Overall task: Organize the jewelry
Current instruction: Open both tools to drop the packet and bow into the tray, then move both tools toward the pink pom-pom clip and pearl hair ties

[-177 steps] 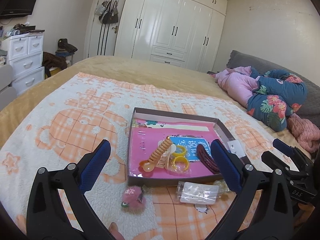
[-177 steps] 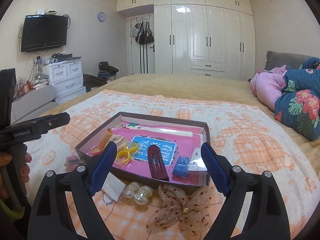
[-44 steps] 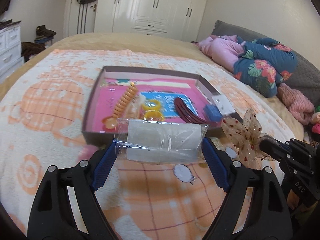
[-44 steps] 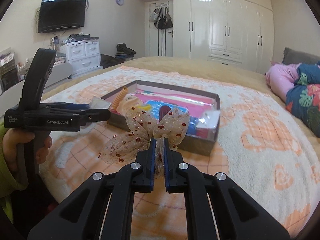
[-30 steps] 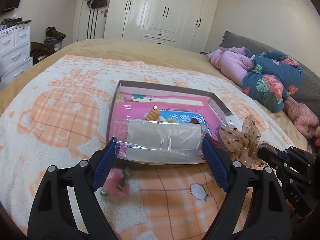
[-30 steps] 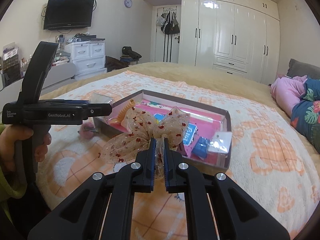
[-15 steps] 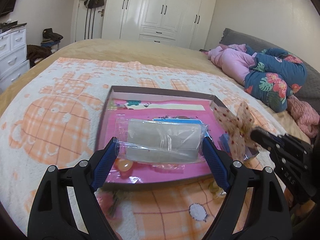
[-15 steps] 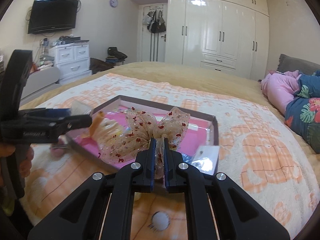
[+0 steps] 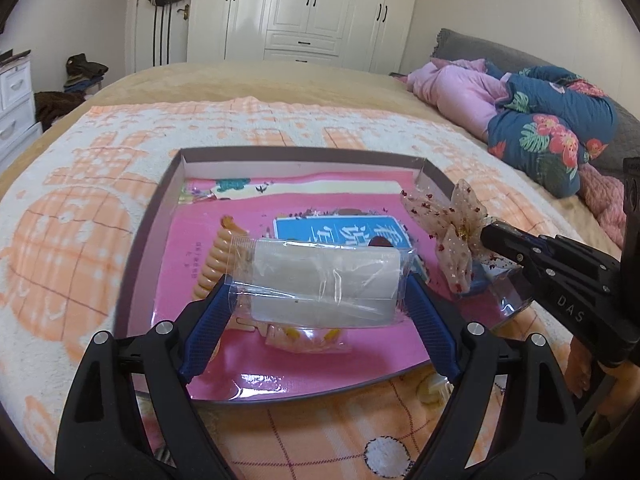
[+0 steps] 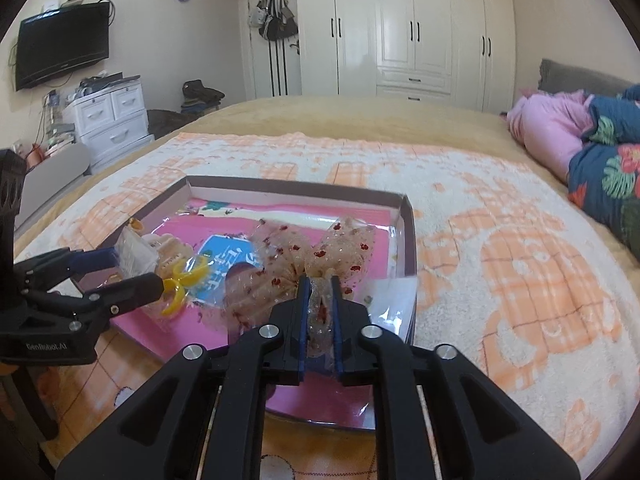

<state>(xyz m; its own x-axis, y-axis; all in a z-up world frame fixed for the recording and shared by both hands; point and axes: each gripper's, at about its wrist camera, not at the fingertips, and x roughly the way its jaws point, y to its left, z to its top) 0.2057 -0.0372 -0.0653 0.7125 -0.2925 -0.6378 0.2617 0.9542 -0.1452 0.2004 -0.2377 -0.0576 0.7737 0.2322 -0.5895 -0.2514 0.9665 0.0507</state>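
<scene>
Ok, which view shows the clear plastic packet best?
The left wrist view: the clear plastic packet spans the left gripper head-on above the pink tray. The right wrist view shows only its edge at the left gripper's tips, seen from the side.

bright, sharp, fisheye-warped, dark corners
</scene>
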